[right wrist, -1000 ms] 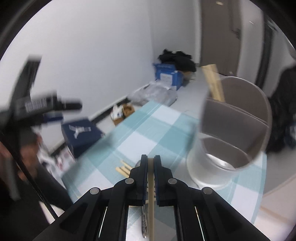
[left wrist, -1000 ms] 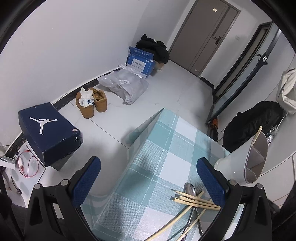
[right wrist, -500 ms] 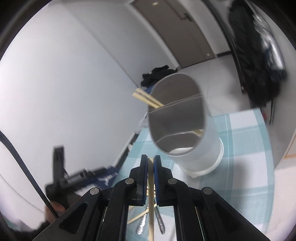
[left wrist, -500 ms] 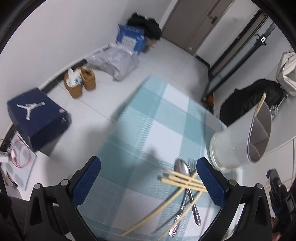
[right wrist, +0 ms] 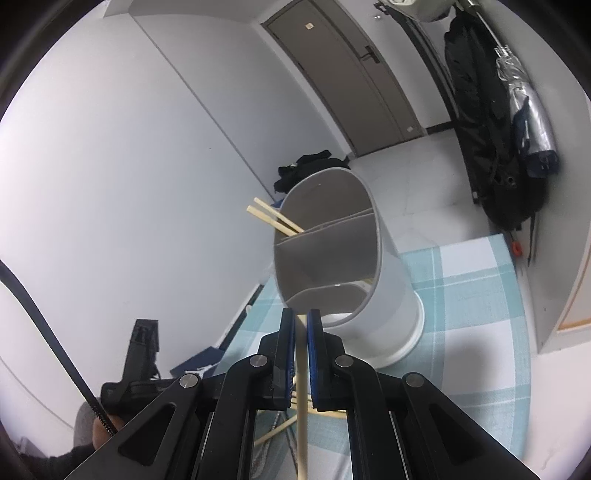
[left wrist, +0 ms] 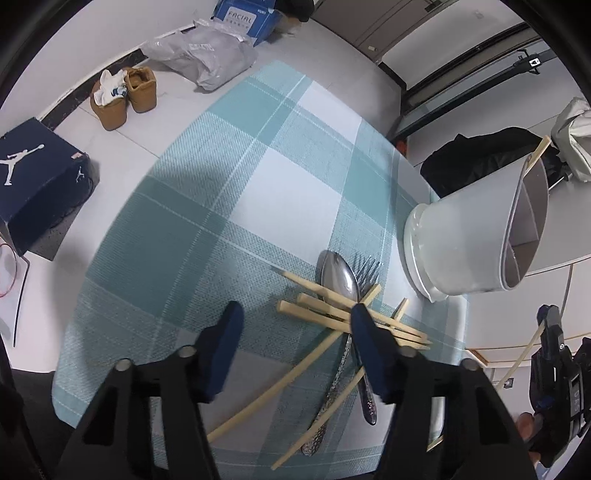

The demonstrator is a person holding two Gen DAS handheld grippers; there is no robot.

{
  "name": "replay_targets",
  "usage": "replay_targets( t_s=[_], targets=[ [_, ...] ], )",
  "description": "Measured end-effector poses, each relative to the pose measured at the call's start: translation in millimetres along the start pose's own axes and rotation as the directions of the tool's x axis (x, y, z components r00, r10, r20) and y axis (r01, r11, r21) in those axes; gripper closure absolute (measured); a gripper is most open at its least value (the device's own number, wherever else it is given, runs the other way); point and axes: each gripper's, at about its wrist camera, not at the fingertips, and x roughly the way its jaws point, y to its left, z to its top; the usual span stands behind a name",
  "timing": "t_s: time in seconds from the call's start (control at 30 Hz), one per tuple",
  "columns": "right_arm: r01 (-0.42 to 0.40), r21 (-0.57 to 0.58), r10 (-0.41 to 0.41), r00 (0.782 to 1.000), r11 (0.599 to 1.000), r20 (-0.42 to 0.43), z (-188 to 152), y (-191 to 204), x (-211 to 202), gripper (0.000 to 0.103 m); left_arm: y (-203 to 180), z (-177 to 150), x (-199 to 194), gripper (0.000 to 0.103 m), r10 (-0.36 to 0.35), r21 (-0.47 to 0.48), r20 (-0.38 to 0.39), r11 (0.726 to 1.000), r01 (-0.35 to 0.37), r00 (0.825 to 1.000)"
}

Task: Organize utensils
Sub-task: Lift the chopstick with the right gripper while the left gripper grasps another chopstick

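Note:
A pile of bamboo chopsticks point(left wrist: 325, 314), a metal spoon point(left wrist: 338, 277) and a fork point(left wrist: 365, 266) lies on the teal checked tablecloth point(left wrist: 221, 206). My left gripper point(left wrist: 295, 317) hovers just over the pile's left ends. Its jaws are closing, the blue pads press on nothing, and the chopstick ends lie between them. My right gripper point(right wrist: 301, 317) is shut on one chopstick point(right wrist: 303, 406), right in front of the mouth of the white divided holder point(right wrist: 332, 258). Two chopsticks point(right wrist: 269, 218) stick out of its far compartment.
The holder point(left wrist: 472, 236) stands at the table's right edge. On the floor are a dark shoe box point(left wrist: 33, 173), tan shoes point(left wrist: 125, 92), a grey plastic bag point(left wrist: 207, 59) and a blue carton point(left wrist: 243, 18). Black bags point(right wrist: 487, 129) hang by the door point(right wrist: 351, 74).
My left gripper tilted down and sank toward the utensil pile, and its jaws narrowed. My right gripper swung and rolled toward the holder's mouth, the chopstick still in it.

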Motion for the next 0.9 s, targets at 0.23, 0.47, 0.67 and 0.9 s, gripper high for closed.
replay_targets(
  t_s=[0.23,0.47,0.67,0.9],
  targets=[
    [-0.021,0.016,0.021,1.000,1.000,0.006,0.5,-3.6,-2.0,0.097,6.1,1.8,3.6,0.068,-0.034,-0.043,0.025,0.998,0.035,0.999],
    [-0.031,0.032,0.030,0.999,0.999,0.014,0.6,-5.1,-8.5,0.097,4.6,1.9,9.3,0.091,-0.048,-0.055,0.030,0.997,0.050,0.998],
    [-0.023,0.031,0.023,1.000,0.999,0.022,0.3,-5.5,-11.3,0.097,5.7,4.7,4.1,0.096,-0.052,-0.073,0.050,0.996,0.056,0.997],
    [0.000,0.015,-0.001,1.000,1.000,0.032,-0.4,-1.8,-12.8,0.097,1.7,4.3,-4.6,0.097,-0.050,-0.056,0.070,0.997,0.054,0.996]
  ],
)
